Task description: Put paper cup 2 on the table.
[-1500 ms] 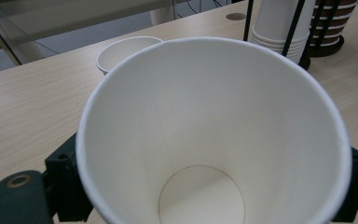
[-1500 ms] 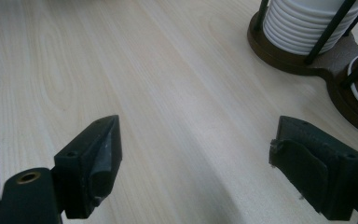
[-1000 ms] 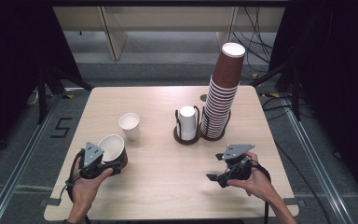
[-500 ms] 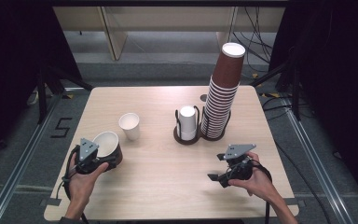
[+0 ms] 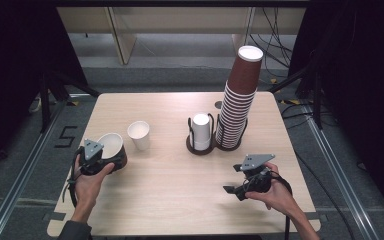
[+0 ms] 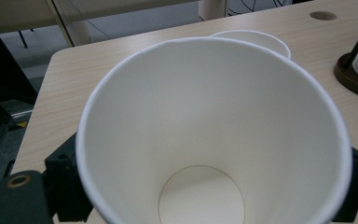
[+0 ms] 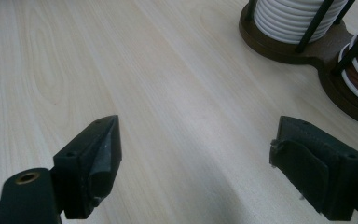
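The left gripper [image 5: 111, 159] is clamped on a brown paper cup [image 5: 112, 148] with a white inside, held tilted over the table [image 5: 180, 200] near its left edge; in the left gripper view the cup's open mouth [image 6: 214, 135] faces the camera, 1 black jaw on each side of it. A white cup [image 5: 140, 135] stands upright just beside it; the right gripper [image 5: 235, 191] hovers with jaws spread wide, nothing between them, near the holder [image 5: 200, 148] with its 2 cup stacks.

Even overhead light, dark surroundings, soft blur in close views.
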Tool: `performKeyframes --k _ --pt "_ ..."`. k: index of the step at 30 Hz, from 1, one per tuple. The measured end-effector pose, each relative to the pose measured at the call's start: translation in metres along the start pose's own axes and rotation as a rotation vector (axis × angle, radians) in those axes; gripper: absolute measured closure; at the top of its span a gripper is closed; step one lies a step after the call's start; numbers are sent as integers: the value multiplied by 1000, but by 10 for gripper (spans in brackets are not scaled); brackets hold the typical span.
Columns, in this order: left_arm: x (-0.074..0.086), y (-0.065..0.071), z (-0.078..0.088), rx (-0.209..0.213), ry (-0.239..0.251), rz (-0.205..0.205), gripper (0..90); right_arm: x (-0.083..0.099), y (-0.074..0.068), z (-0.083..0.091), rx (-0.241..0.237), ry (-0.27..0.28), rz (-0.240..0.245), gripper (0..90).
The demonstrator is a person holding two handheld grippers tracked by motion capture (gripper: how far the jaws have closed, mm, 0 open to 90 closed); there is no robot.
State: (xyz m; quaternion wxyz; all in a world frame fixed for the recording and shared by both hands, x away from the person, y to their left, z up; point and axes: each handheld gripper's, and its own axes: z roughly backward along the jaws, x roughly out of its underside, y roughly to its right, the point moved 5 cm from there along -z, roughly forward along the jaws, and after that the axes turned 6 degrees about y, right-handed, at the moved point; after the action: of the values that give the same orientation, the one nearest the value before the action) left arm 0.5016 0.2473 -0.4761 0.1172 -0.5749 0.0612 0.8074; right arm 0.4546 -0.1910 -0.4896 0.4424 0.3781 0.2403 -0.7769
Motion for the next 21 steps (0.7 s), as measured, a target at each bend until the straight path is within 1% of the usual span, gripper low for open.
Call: performKeyframes --k 2,4,6,7,10,13,14,15,18,21 --pt "-3 -3 -5 -7 -3 5 129 0 0 0 -2 -3 -2 163" --pt "-7 -5 -11 -12 -3 10 129 0 1 0 -3 3 10 163" --pt "-9 -7 -18 -17 -11 16 128 0 1 0 -2 3 10 163" --pt "-9 -8 -21 -22 -17 20 128 0 0 0 -3 -1 1 163" --pt "-8 -12 -29 -40 -47 5 128 0 1 1 -1 1 -1 163" --pt "-8 -13 -36 -52 -57 1 128 0 1 1 -2 -2 -4 163" --pt "-8 -14 -37 -57 -57 -1 128 0 2 2 5 0 -4 163" --pt "-8 -14 -39 -52 -57 -1 128 0 1 2 3 0 -7 163" --pt "-7 -13 -43 -59 -64 -1 127 0 2 2 3 0 -8 163" --pt "-6 -11 -46 -53 -64 4 126 0 2 2 3 -4 -6 163"
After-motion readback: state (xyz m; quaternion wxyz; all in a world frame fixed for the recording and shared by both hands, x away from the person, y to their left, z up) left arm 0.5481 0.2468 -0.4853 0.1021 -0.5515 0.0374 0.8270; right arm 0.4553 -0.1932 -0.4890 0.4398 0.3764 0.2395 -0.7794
